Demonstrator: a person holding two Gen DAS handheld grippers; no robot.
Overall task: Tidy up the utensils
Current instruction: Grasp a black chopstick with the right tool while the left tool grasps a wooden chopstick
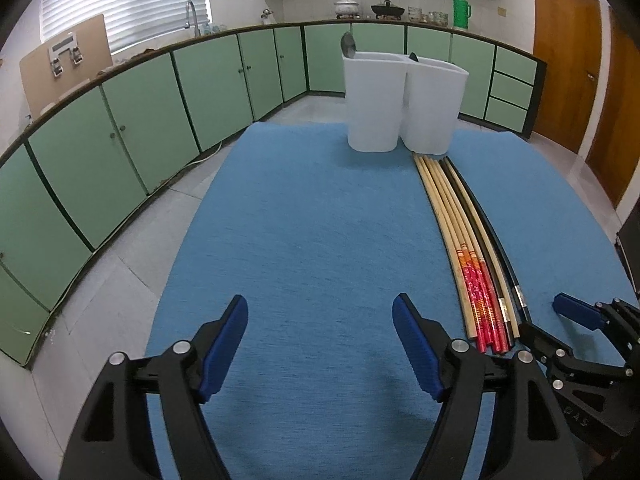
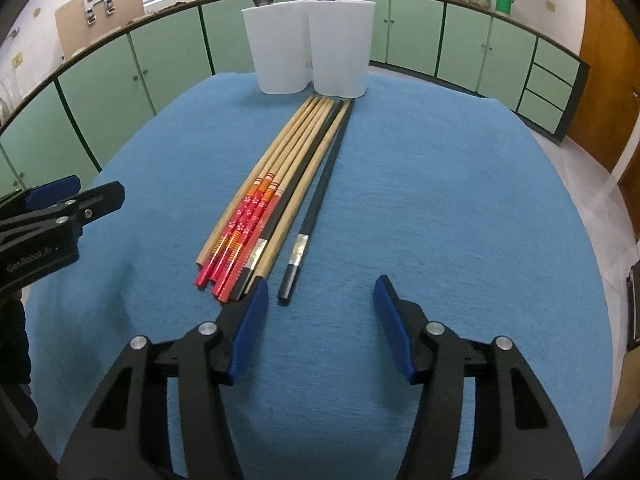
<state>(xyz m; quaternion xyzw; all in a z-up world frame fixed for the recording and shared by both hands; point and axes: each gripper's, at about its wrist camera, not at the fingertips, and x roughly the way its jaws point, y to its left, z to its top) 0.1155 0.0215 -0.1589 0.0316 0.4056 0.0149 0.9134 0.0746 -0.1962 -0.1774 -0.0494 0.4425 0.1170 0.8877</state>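
Note:
Several chopsticks (image 2: pixel 272 196) lie in a bundle on the blue cloth (image 2: pixel 440 200), wooden, red-patterned and black; they also show in the left wrist view (image 1: pixel 472 248). One black chopstick (image 2: pixel 316 216) lies a little apart on the right. Two joined white holders (image 2: pixel 308 48) stand at the far end, also in the left wrist view (image 1: pixel 400 100), with a spoon (image 1: pixel 347 45) sticking out of the left one. My right gripper (image 2: pixel 320 292) is open just before the near chopstick ends. My left gripper (image 1: pixel 320 312) is open and empty, left of the bundle.
The blue cloth (image 1: pixel 304 220) covers the table, whose edges drop to a tiled floor. Green cabinets (image 1: pixel 120 128) line the walls behind. A wooden door (image 1: pixel 568 64) is at the right. Pots and a green flask (image 1: pixel 462 10) stand on the far counter.

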